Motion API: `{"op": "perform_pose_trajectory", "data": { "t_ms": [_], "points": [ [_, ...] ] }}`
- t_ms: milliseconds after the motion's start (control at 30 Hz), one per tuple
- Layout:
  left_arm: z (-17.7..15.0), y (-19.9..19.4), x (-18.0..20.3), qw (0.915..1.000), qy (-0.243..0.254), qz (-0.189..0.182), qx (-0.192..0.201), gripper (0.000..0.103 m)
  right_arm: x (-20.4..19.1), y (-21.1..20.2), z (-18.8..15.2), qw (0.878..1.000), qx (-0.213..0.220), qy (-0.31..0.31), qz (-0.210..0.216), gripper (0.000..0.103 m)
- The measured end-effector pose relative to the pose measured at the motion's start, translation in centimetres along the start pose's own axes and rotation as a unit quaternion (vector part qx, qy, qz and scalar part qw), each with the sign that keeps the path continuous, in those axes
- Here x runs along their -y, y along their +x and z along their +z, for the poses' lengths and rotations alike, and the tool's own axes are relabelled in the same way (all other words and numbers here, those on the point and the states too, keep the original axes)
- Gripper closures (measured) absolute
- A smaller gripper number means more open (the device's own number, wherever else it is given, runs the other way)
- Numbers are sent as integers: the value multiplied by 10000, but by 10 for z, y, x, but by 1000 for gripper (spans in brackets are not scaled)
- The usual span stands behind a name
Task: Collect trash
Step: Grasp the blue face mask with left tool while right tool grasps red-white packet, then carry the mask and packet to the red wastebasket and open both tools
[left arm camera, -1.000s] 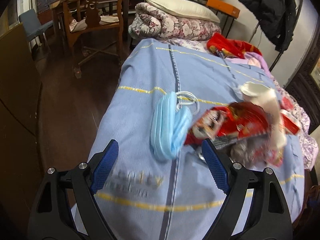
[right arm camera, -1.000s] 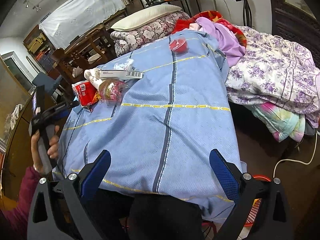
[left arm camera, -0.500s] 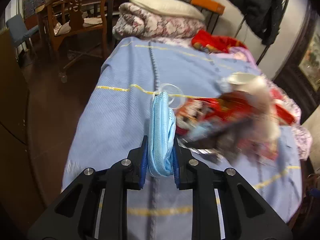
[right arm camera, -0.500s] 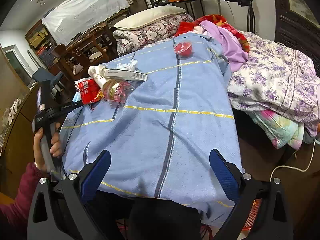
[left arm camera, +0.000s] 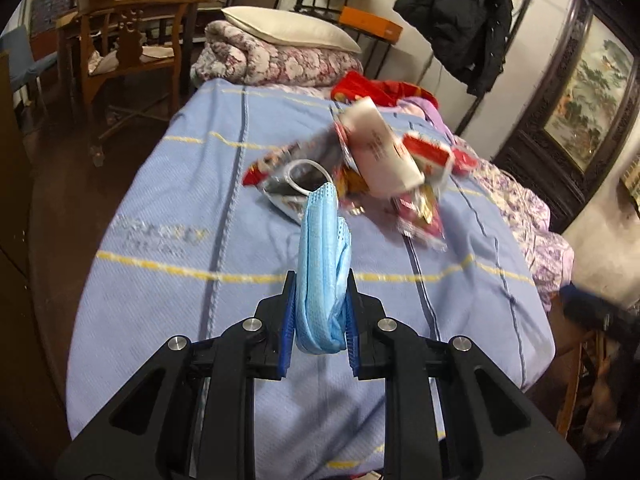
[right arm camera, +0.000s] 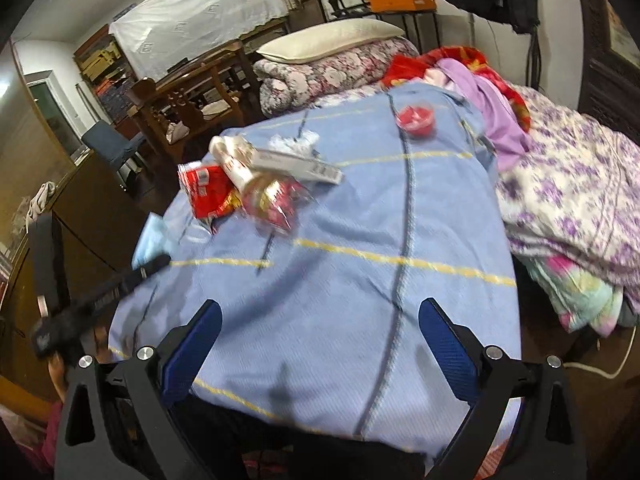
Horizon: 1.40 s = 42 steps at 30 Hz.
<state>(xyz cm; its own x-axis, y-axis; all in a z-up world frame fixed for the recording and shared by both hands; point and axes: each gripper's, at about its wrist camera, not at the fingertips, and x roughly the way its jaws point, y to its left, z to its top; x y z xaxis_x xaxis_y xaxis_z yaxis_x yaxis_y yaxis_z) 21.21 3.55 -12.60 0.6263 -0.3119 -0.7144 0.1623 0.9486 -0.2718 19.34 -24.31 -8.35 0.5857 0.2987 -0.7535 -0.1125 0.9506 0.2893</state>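
Nearest us, our left gripper (left arm camera: 320, 312) pinched a folded pale-blue pleated face mask (left arm camera: 323, 264), long axis pointing away from its jaws above the blue striped bedspread (left arm camera: 172, 216). Our right gripper (right arm camera: 320, 344) gaped empty; red crumpled snack wrappers (right arm camera: 240, 196) lay beyond, leftward.

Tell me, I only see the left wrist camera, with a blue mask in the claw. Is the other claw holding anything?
Observer: No. The right claw is open and holds nothing, above the near end of the blue bedspread.
Child: Is there more trash besides my blue mask and the red wrappers?
Observer: Yes. A small round red container sits farther up the bed, near the purple cloth.
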Motion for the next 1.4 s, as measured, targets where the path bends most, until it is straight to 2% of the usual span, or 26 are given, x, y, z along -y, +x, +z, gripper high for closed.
{"op": "perform_pose_trajectory", "data": {
  "t_ms": [300, 500, 533, 600, 633, 667, 733, 767, 933, 1133, 1300, 1400],
  "points": [
    [-13, -2, 4, 9999, 1, -131, -17, 81, -42, 41, 65, 9974, 364, -615, 20, 13],
    [-12, 2, -6, 9998, -35, -189, -88, 80, -69, 89, 94, 9906, 446, -1208, -466, 23],
    [-12, 4, -8, 9997, -52, -205, -101, 80, -71, 99, 97, 9896, 397, -1271, -551, 27],
    [-11, 5, -9, 9997, -73, -206, -113, 81, -68, 113, 101, 9898, 286, -1255, -612, 46],
    [-11, 6, -9, 9997, -79, -211, -117, 80, -64, 119, 102, 9911, 199, -1187, -563, 64],
    [-11, 6, -10, 9997, -78, -218, -120, 80, -60, 118, 101, 9927, 206, -1091, -467, 67],
    [-11, 3, -9, 9997, -59, -238, -96, 80, -61, 98, 98, 9903, 502, -1135, -625, 77],
    [-10, 2, -7, 9997, -42, -245, -78, 80, -61, 91, 97, 9894, 583, -1161, -653, 79],
    [-9, -10, 1, 9994, -6, -334, 25, 81, -45, 32, 88, 9925, 913, -794, -197, 79],
    [-8, -30, 22, 9989, 159, -415, 168, 81, -15, -19, 71, 9943, 982, -158, 386, 79],
    [-9, -46, 44, 9978, 361, -500, 246, 80, 5, -53, 55, 9926, 1042, 215, 583, 79],
    [-9, -52, 55, 9971, 420, -582, 269, 81, 18, -77, 44, 9911, 1179, 326, 518, 79]
  ]
}}
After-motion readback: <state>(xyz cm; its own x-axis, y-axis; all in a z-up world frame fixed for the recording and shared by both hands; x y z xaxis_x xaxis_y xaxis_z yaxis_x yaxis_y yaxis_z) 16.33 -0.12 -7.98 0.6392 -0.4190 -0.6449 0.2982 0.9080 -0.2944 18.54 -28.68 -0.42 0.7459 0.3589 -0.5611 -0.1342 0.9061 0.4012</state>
